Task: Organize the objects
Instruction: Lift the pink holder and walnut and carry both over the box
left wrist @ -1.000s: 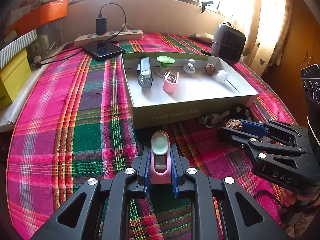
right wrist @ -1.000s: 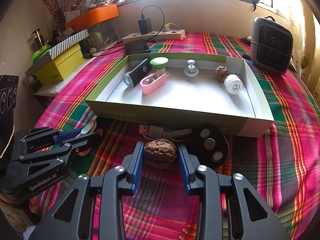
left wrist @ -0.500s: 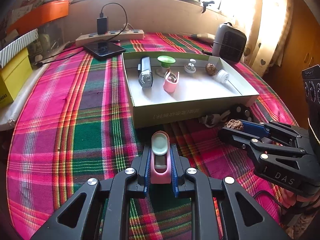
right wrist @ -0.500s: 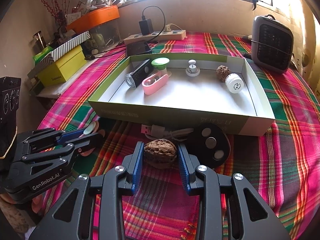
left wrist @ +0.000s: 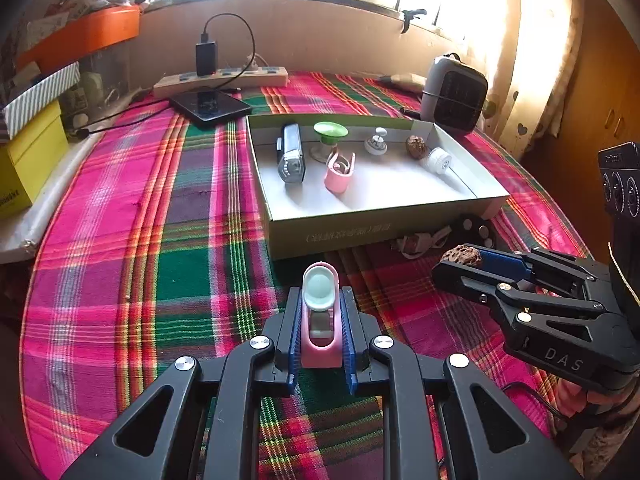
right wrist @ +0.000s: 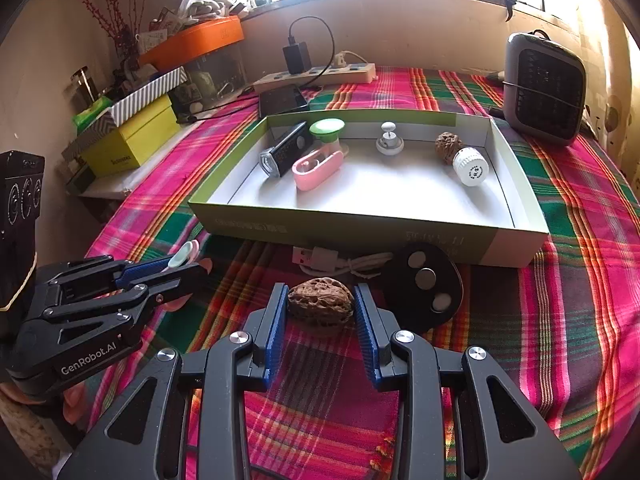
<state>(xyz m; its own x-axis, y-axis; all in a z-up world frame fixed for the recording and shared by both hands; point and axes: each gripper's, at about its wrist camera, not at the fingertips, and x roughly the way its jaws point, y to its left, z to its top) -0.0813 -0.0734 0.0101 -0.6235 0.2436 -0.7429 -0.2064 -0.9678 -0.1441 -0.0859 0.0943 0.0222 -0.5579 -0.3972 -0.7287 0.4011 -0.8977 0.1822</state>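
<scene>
My left gripper [left wrist: 320,304] is shut on a pink clip-shaped gadget [left wrist: 321,320] with a pale green pad, held just above the plaid cloth in front of the open cardboard box [left wrist: 372,232]. My right gripper [right wrist: 321,304] is shut on a brown walnut [right wrist: 321,305], also in front of the box [right wrist: 360,232]. It shows in the left wrist view [left wrist: 460,258] to the right. The box holds a grey flashlight [left wrist: 291,152], a green-topped piece [left wrist: 330,132], a pink clip [left wrist: 339,168], a white knob [left wrist: 376,144], a walnut [left wrist: 416,146] and a white cap [left wrist: 438,159].
A black three-button fob [right wrist: 424,284] and a white USB cable [right wrist: 336,260] lie against the box's front wall. A grey heater [right wrist: 544,88] stands at back right. A power strip [left wrist: 220,78] and a phone [left wrist: 210,106] lie at the back. Yellow boxes [right wrist: 128,140] stand left.
Both grippers, still holding their objects, have risen slightly and stayed in front of the box. Nothing was let go.
</scene>
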